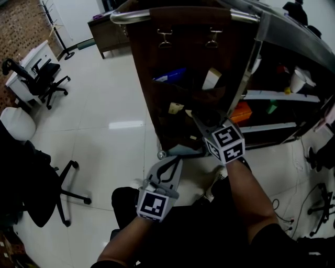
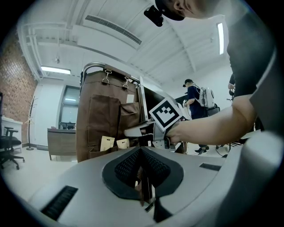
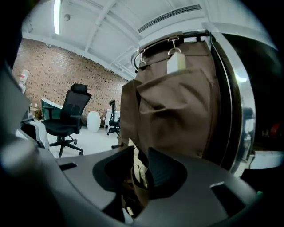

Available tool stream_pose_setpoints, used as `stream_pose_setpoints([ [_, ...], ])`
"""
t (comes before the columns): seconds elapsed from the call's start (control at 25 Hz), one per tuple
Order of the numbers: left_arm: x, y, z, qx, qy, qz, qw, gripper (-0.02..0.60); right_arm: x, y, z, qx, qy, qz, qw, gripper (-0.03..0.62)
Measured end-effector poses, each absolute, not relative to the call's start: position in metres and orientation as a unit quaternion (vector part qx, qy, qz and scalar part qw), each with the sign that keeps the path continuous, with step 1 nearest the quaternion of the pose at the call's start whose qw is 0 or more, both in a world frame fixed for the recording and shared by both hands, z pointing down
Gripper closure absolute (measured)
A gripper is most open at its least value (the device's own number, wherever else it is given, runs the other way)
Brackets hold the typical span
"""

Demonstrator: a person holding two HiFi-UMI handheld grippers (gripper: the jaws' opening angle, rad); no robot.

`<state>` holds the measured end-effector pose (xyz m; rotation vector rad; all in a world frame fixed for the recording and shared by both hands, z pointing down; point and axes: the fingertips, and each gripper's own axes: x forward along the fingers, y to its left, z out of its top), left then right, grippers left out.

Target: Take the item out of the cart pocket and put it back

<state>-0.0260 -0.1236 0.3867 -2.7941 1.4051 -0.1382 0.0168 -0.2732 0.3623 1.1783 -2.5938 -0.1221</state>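
A brown fabric pocket organiser [image 1: 183, 57] hangs by two clips from the cart's chrome handle [image 1: 137, 14]. Its pockets hold a blue item [image 1: 170, 75], a white item [image 1: 212, 78] and small tan cards [image 1: 175, 108]. My right gripper [image 1: 194, 120] reaches into a low pocket. In the right gripper view its jaws [image 3: 141, 153] stand apart, with a cream paper packet [image 3: 138, 170] and the pocket's edge in the gap. My left gripper [image 1: 168, 161] hangs lower, clear of the organiser, its jaws [image 2: 142, 175] shut on nothing. It looks at the right gripper [image 2: 133, 131] and the cards [image 2: 107, 142].
The cart's shelves [image 1: 282, 97] at the right carry an orange box [image 1: 242, 111] and cups. A black office chair [image 1: 36, 178] stands close at the left, and more chairs [image 1: 47, 78] stand by a desk. A person with a backpack [image 2: 195, 95] stands beyond the cart.
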Motion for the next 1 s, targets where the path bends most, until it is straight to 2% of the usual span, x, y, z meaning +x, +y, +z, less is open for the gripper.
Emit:
stream_pose_setpoints([
  [0.36,-0.027,-0.124,0.387,-0.892,0.45,-0.041,0.006,0.581,0.005,-0.298,0.407,0.387,-0.901,-0.024,0.195,0.465],
  [0.56,-0.028,-0.125,0.387,-0.892,0.45,-0.04,0.005,0.581,0.004,-0.3,0.413,0.385,-0.901,-0.017,0.199,0.47],
  [1.0,-0.028,-0.125,0.386,-0.891,0.451,-0.042,0.008,0.581,0.008,-0.292,0.402,0.389,-0.903,-0.005,0.18,0.549],
])
